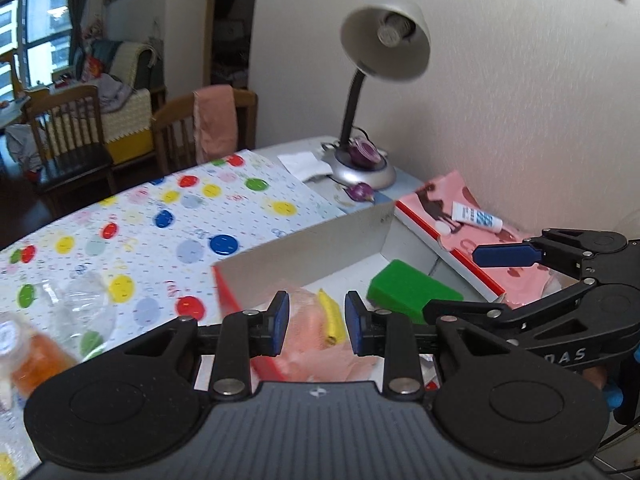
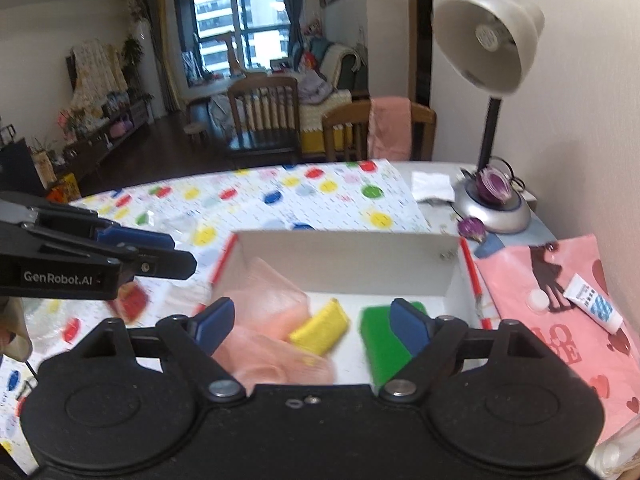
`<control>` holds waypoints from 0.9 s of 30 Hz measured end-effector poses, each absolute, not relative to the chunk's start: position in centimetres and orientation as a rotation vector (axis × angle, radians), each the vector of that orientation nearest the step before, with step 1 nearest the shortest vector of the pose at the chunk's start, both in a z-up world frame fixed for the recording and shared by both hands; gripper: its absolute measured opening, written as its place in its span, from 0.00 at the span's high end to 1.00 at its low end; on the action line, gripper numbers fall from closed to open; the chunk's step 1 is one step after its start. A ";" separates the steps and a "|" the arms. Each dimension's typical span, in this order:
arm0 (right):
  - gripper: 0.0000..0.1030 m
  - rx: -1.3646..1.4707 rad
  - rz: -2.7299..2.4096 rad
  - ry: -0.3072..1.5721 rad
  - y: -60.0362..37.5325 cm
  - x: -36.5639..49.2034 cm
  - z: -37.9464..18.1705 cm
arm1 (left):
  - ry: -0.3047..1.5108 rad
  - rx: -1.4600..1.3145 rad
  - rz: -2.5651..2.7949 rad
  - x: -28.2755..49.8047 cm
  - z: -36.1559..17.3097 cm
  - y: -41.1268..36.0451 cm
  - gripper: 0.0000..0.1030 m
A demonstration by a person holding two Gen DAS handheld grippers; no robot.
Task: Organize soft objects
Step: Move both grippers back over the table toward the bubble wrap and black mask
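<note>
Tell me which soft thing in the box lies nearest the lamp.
The green sponge; it sits at the box's lamp side, with the yellow sponge and pink cloth farther off.

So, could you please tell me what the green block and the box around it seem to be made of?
Green block: probably foam sponge, with a matte face and soft, blunt edges. Box: likely thin cardboard, its flat matte white walls folded at the corners and edged in red.

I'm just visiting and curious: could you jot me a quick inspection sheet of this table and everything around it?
Surface: table under a dotted cloth.
Job's things: white box holding pink cloth, yellow sponge, green sponge.
Clutter: desk lamp, tube on a pink bag, orange-filled jar.
Grippers: left gripper and right gripper both empty, open.
Cables: dark cord by the lamp base.
Surroundings: wooden chairs, window.
</note>
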State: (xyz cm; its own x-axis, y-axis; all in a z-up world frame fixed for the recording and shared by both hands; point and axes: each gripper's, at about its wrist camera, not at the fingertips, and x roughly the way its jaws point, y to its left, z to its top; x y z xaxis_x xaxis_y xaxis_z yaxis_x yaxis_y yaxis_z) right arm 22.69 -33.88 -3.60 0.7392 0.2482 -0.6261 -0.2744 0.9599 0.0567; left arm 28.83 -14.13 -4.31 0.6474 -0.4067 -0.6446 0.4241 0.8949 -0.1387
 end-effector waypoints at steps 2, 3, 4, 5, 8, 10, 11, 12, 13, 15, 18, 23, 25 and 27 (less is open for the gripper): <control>0.17 -0.039 0.300 0.664 -32.9 22.0 -3.0 | 0.701 0.022 -0.454 27.8 -3.8 -12.8 0.72; 0.16 -0.034 0.308 0.655 -32.4 21.7 -2.7 | 0.681 0.022 -0.440 27.1 -3.6 -12.2 0.72; 0.16 -0.028 0.316 0.647 -31.9 21.3 -2.4 | 0.668 0.024 -0.426 26.5 -3.3 -11.5 0.72; 0.15 -0.024 0.325 0.640 -31.4 21.0 -2.2 | 0.657 0.022 -0.414 26.0 -3.2 -10.9 0.70; 0.13 -0.017 0.352 0.620 -29.5 19.9 -1.6 | 0.626 0.010 -0.384 24.2 -2.8 -8.6 0.36; 0.12 -0.020 0.369 0.607 -28.2 19.2 -1.3 | 0.594 -0.008 -0.366 22.9 -2.5 -7.0 0.27; 0.12 -0.022 0.377 0.602 -27.5 18.8 -1.1 | 0.587 -0.012 -0.361 22.4 -2.3 -6.2 0.27; 0.12 -0.027 0.384 0.597 -26.7 18.5 -1.0 | 0.587 -0.013 -0.352 21.9 -2.2 -5.4 0.27; 0.12 -0.030 0.393 0.595 -26.1 18.2 -1.0 | 0.587 -0.018 -0.345 21.4 -2.2 -4.5 0.27; 0.09 -0.032 0.409 0.593 -24.8 17.6 -0.9 | 0.587 -0.030 -0.331 20.6 -2.2 -2.8 0.27; 0.06 -0.036 0.425 0.585 -22.8 16.7 -0.9 | 0.585 -0.048 -0.300 19.4 -2.3 -0.1 0.23; 0.00 -0.026 0.464 0.589 -19.8 15.5 -1.3 | 0.590 -0.080 -0.255 18.1 -2.7 4.0 0.18; 0.00 -0.045 0.475 0.595 -18.3 15.2 -1.9 | 0.588 -0.074 -0.224 17.6 -3.1 5.5 0.14; 0.00 -0.057 0.491 0.613 -16.9 15.0 -2.5 | 0.576 -0.059 -0.185 17.2 -3.6 6.9 0.07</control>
